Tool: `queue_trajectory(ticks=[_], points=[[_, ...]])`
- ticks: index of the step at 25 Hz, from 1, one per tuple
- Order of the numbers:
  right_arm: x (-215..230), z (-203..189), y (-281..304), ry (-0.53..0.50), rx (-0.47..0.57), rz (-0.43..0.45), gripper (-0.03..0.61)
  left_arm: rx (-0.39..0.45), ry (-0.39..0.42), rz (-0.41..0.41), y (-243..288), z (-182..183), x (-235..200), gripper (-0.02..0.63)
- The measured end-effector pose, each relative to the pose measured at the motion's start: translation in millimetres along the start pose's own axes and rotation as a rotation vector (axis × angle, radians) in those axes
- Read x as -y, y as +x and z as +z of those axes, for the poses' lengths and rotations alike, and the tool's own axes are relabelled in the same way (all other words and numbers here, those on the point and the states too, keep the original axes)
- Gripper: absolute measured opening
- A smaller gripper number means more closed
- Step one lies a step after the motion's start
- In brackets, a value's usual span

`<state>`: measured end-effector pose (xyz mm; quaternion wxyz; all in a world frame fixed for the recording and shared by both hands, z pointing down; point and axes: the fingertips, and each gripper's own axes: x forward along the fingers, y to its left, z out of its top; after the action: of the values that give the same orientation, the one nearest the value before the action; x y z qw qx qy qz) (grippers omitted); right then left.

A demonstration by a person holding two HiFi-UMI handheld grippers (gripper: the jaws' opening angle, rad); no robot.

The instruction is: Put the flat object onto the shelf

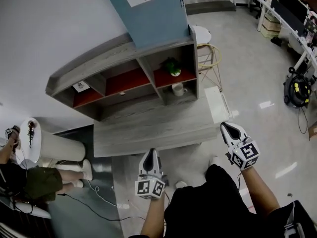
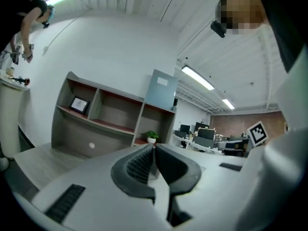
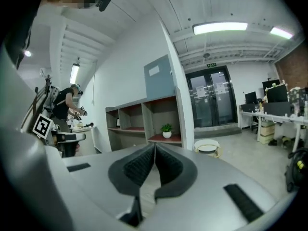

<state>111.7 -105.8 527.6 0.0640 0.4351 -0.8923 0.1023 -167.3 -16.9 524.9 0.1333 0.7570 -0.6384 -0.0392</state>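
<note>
Blue panel (image 1: 148, 11) far beyond left hand-held gripper (image 1: 150, 153)

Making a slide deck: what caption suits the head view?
Left claw and right claw, both shut and empty, face a grey shelf with a blue board upright on top.

Matt grey woodgrain shelf (image 1: 148, 63); glossy, smooth polished floor (image 1: 257, 83)

The left forearm (image 1: 154, 216) and right forearm (image 1: 258, 188) reached forward and down from the body. The left gripper (image 1: 151, 152) pointed ahead near the torso, its jaws pressed together with nothing between them. The right gripper (image 1: 226, 127) was held further out to the side, its jaws likewise closed and empty.
</note>
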Motion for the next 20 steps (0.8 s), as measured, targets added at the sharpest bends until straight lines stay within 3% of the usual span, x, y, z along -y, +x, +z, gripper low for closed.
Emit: queue_trajectory(ticks=[4, 10, 15, 20], points=[[-12.2, 1.5, -12.8, -0.021, 0.003, -0.076, 0.006, 0.001, 0.054, 0.0, -24.9, 1.7, -22.4, 0.021], [-48.4, -8.5, -24.4, -0.035, -0.007, -0.137, 0.0, 0.014, 0.036, 0.017, -52.6, 4.3, -50.3, 0.02], [-74.4, -14.9, -25.5, -0.031, 0.008, -0.118, 0.0, 0.027, -0.064, 0.027, -66.1, 3.2, -67.8, 0.021], [-84.7, -13.0, -31.2, -0.045, 0.028, -0.134, 0.0, 0.032, 0.024, 0.013, -70.7, 7.1, -66.7, 0.02]])
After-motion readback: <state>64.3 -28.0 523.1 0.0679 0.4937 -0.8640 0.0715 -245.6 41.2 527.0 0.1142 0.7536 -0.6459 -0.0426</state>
